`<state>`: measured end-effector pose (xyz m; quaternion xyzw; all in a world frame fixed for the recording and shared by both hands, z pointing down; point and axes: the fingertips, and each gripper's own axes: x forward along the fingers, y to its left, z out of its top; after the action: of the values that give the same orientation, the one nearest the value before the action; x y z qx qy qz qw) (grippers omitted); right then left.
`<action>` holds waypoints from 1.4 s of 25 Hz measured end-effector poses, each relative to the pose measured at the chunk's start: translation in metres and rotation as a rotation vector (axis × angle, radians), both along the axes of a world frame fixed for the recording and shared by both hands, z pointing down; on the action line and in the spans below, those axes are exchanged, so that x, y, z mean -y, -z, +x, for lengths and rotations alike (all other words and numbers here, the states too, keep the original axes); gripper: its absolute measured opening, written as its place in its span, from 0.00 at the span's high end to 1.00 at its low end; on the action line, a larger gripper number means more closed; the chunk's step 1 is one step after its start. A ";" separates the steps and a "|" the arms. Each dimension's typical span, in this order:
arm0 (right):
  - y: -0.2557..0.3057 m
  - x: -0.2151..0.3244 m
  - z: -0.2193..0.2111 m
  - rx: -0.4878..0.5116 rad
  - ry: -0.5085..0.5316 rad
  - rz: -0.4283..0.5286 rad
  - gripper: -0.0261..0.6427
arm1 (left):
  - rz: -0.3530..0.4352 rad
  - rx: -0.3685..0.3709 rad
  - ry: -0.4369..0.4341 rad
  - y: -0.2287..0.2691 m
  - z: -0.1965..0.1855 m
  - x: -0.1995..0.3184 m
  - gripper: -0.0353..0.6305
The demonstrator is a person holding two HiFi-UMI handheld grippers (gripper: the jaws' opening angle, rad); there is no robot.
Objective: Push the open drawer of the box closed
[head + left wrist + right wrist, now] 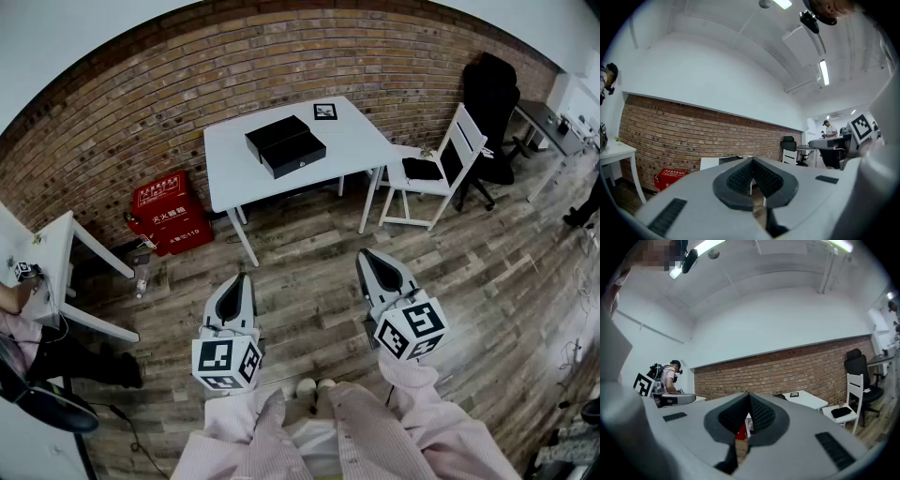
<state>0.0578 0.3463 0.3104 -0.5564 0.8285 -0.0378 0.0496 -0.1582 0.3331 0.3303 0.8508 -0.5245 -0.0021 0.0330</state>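
Item 1, left gripper [239, 278]: you are holding it low in front of your body over the wooden floor [309, 253], pointing level toward the surface [361, 150]. Its fingers [739, 178] are standing clenched, tips meeting, with nothing between them.

Item 2, right gripper [370, 255]: you are holding it beside the left at about the same height, also level and aimed the same way, your pink sleeve [410, 373] showing behind its marker cube. Its fingers [762, 414] are clenched and empty.

Item 3, box [277, 134]: black, sitting on the white surface by the brick wall, well apart from both grippers. Its drawer [298, 156] is standing pulled out toward you.

Item 4, surroundings: a marker card [325, 111] is lying beside the box; a white chair [441, 164] is standing right of the surface, a red case [171, 217] left of it.
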 end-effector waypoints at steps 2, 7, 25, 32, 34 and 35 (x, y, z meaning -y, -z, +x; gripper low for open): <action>-0.004 -0.002 0.001 -0.010 0.000 -0.007 0.96 | -0.005 0.001 0.004 -0.002 0.000 -0.001 0.95; -0.009 -0.002 0.013 0.000 -0.006 -0.013 0.96 | -0.010 -0.004 0.014 -0.003 0.006 0.000 0.95; -0.034 0.030 0.029 0.018 0.032 -0.072 0.87 | -0.038 -0.013 0.054 -0.016 0.023 0.015 0.95; -0.040 0.058 0.027 0.030 0.033 -0.087 0.75 | -0.051 -0.018 0.065 -0.021 0.019 0.040 0.95; -0.043 0.067 0.026 0.035 0.036 -0.092 0.75 | -0.056 -0.022 0.064 -0.024 0.019 0.050 0.95; -0.044 0.072 0.026 0.037 0.037 -0.094 0.74 | -0.059 -0.024 0.063 -0.025 0.019 0.056 0.95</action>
<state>0.0835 0.2740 0.3549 -0.5420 0.8349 -0.0879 0.0382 -0.1395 0.2776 0.3552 0.8325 -0.5503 0.0022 0.0642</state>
